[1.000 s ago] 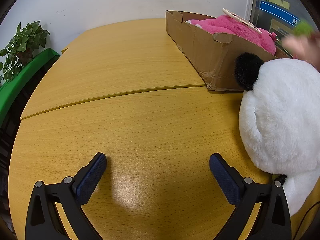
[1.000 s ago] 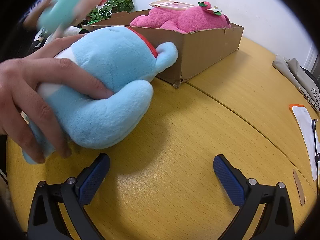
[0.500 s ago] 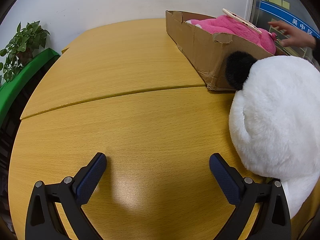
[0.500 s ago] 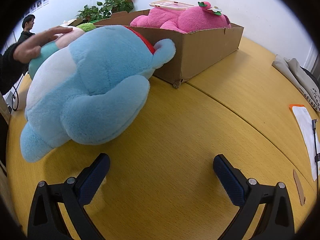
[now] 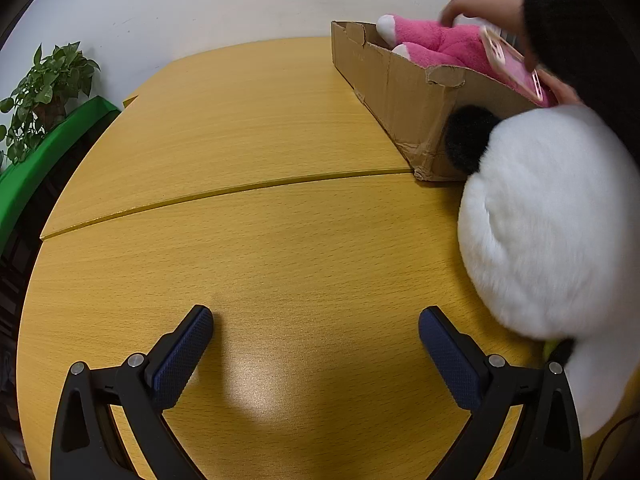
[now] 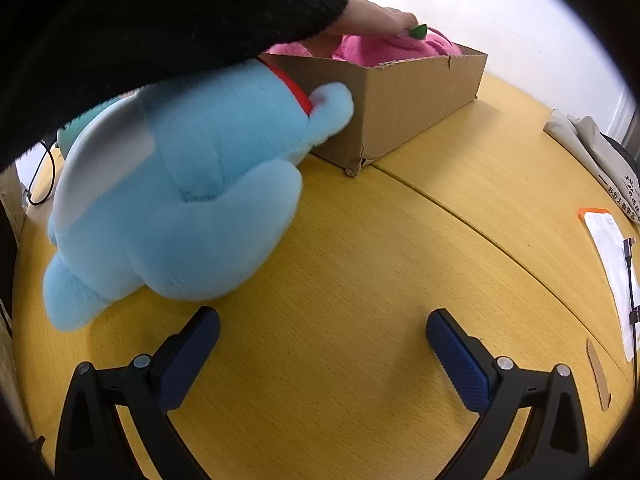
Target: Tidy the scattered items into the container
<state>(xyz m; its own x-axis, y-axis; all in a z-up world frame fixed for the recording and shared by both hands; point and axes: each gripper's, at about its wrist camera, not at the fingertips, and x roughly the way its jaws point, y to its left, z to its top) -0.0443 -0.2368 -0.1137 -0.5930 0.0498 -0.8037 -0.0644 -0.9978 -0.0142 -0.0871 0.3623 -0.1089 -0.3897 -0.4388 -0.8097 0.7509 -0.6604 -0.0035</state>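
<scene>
A cardboard box (image 5: 400,92) stands at the back right of the yellow table (image 5: 240,240) and holds a pink plush toy (image 5: 436,40) with a pink phone (image 5: 512,60) on it. A white plush (image 5: 552,220) with a black ear lies on the table right of my open, empty left gripper (image 5: 316,340). In the right wrist view a light blue plush (image 6: 180,200) lies against the box (image 6: 412,96), ahead and left of my open, empty right gripper (image 6: 324,340). A person's hand (image 6: 376,20) in a black sleeve reaches onto the pink plush (image 6: 380,46).
A potted plant (image 5: 44,92) and a green edge (image 5: 40,160) are off the table's left side. Papers with an orange corner (image 6: 608,240) and a beige cloth (image 6: 588,144) lie on the table's right side. A table seam (image 5: 224,192) runs across.
A person's arm in a black sleeve has come in and now reaches into the box onto the pink plush and phone. The white plush shifted slightly left. Both grippers stayed still.
</scene>
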